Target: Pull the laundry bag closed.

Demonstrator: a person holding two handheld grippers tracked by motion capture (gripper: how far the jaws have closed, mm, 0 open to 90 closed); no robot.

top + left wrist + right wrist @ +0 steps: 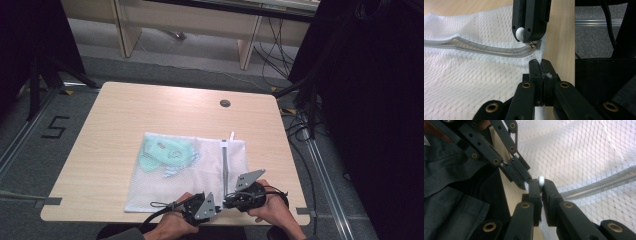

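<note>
Pale wood table [115,115], grey floor around, dark curtains at both sides. On it, one white mesh bag [210,165], lying flat, holding crumpled mint-green cloth [162,152] in its left half. One grey zipper [226,165], running lengthwise from far edge to near edge. Two grippers at the near edge: left gripper [541,67] clamped on the mesh corner, right gripper [541,187] pinched on the white zipper pull [541,180].
</note>
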